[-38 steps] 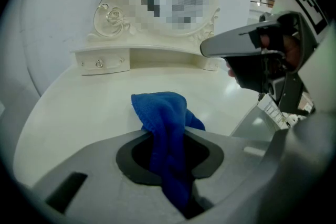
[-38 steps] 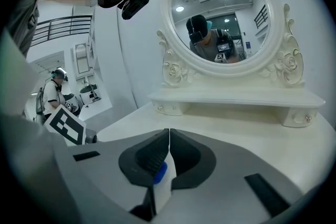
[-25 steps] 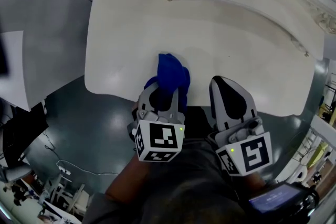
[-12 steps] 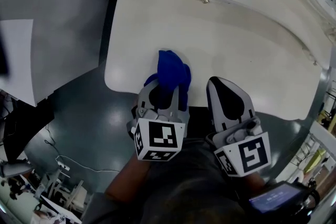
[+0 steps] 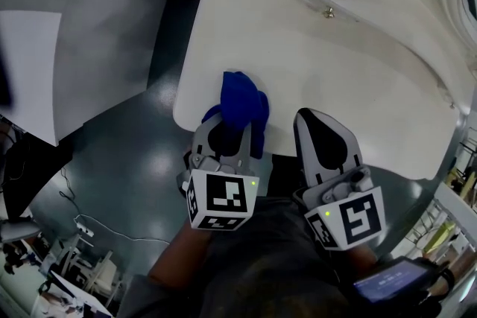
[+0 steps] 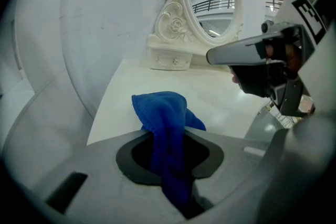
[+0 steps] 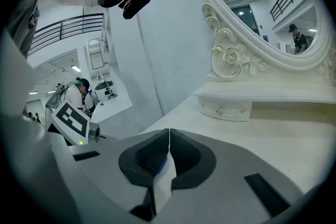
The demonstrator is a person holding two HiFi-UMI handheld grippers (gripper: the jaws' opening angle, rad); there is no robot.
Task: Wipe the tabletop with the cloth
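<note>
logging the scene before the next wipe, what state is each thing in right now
blue cloth: bunched, clamped in the left jaws, free end on the tabletop near its edge
left gripper: shut on the blue cloth
right gripper: shut, nothing held
tabletop: white, cloth at its near left corner
small drawer: closed
mirror: upright at the back

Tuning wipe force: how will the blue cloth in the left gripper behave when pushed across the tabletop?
Probably floppy: the blue cloth bunches and folds over beyond the left gripper, which pinches it. Likely light, since a narrow pinch seems enough to hold it. Its knit-looking surface should drag rather than slide on the smooth tabletop, so it may bunch further.
</note>
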